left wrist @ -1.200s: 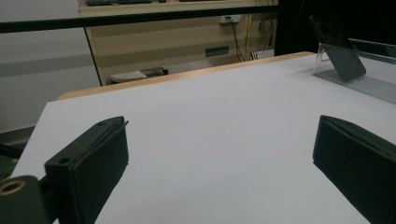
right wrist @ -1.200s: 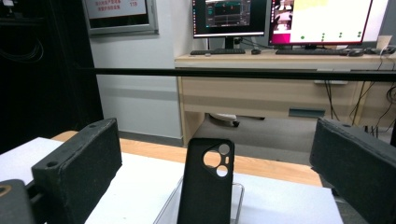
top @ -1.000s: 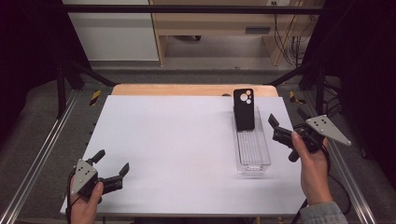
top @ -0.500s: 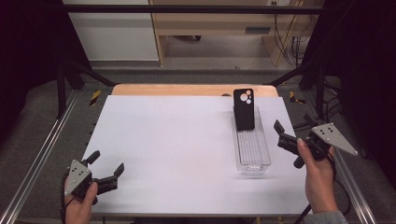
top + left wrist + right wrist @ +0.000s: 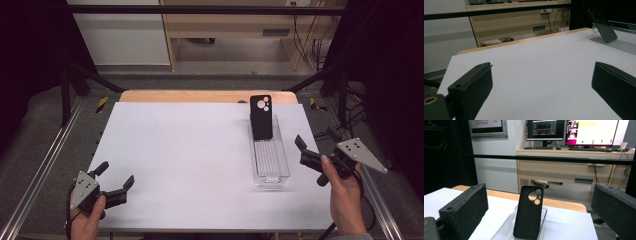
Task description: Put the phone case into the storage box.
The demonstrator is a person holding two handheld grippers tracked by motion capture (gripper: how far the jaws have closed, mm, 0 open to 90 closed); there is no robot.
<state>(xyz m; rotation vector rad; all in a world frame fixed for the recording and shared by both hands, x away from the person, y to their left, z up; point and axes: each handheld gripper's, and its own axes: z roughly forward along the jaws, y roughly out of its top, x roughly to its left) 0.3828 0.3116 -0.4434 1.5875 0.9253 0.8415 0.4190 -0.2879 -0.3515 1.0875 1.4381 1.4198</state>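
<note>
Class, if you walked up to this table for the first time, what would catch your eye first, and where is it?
The black phone case stands out, propped upright at the far end of a clear plastic tray on the white table's right side. Next, two open grippers: the left gripper at the near left corner, the right gripper beside the tray.

A black phone case (image 5: 261, 118) stands upright at the far end of a clear plastic tray (image 5: 270, 161), leaning back slightly, with its camera cut-outs at the top. The long, narrow, ribbed tray lies on the right part of the white worktop (image 5: 190, 155), running from near to far.
</note>
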